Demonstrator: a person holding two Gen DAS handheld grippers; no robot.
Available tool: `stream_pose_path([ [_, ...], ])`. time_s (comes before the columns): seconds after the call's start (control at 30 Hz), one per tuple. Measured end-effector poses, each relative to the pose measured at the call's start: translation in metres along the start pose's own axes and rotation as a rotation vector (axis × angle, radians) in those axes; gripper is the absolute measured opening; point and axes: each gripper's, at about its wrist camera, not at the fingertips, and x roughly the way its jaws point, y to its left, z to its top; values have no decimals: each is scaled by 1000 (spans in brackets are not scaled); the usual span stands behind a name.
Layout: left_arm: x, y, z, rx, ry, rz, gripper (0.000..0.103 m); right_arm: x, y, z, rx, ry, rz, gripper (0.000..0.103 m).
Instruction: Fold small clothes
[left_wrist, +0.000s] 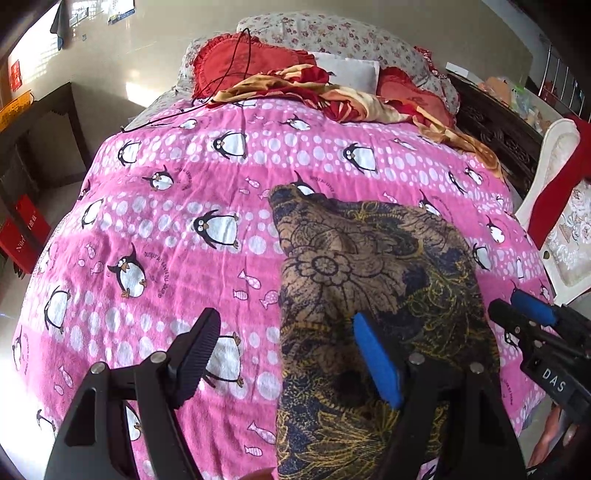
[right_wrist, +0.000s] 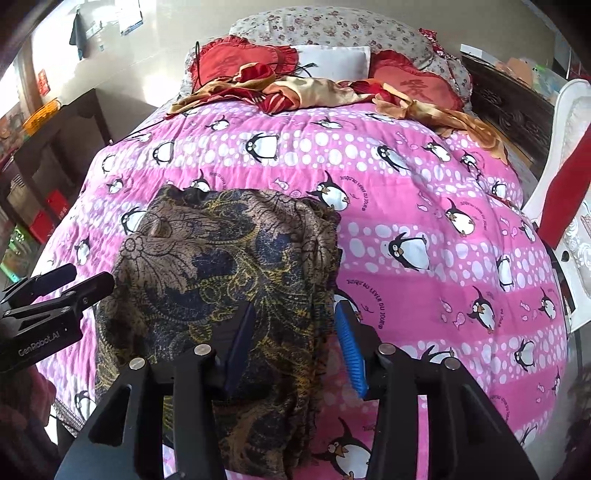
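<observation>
**A:** Where does the garment lie?

**B:** The patterned brown cloth (left_wrist: 369, 288) lies on the pink penguin blanket (left_wrist: 177, 229) that covers the bed. In the left wrist view it fills the frame from the centre down toward 5 o'clock. In the right wrist view the same cloth (right_wrist: 229, 266) sits at the centre and runs to 6 o'clock, with layered edges showing along its right side.

**A:** And the left gripper?

**B:** The left gripper (left_wrist: 288, 354) stands with its jaws wide apart and holds nothing. Its black ribbed finger is over bare blanket at 7 o'clock; the blue-padded one is over the cloth at 5 o'clock. So the jaws straddle the cloth's left edge.

**A:** The right one?

**B:** The right gripper (right_wrist: 295, 343) is also spread wide, clasping nothing. Its dark finger hangs over the cloth, while the blue pad is over the blanket just past the cloth's right edge (whether either finger touches the fabric, I cannot tell). From the left wrist view it shows at 4 o'clock, beside the cloth.

**A:** Any containers about?

**B:** Only red boxes (left_wrist: 22, 236) on the floor at 9 o'clock in the left view; their contents cannot be seen.

**A:** What is at the head of the bed?

**B:** At 12 o'clock, red heart-shaped cushions (right_wrist: 240, 61) flank a white pillow (right_wrist: 332, 59), against a floral pillow (right_wrist: 332, 27). A crumpled red and gold cloth (right_wrist: 317, 92) lies just in front of them, and a black cable (left_wrist: 240, 74) trails across the left cushion.
</observation>
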Motion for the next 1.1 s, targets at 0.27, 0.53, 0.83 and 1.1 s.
stream_pose_path([
  [0.27,4,-1,-1,0,13,1,78,4,-3,1,12,6,3,48],
  [0.53,4,1,-1,-3,11,6,78,6,-1,1,11,12,6,48],
  [0.83,5,3,-2,0,12,13,78,8,2,0,8,17,18,48],
  [1.1,4,2,-2,5,10,21,78,10,3,-1,10,21,20,48],
])
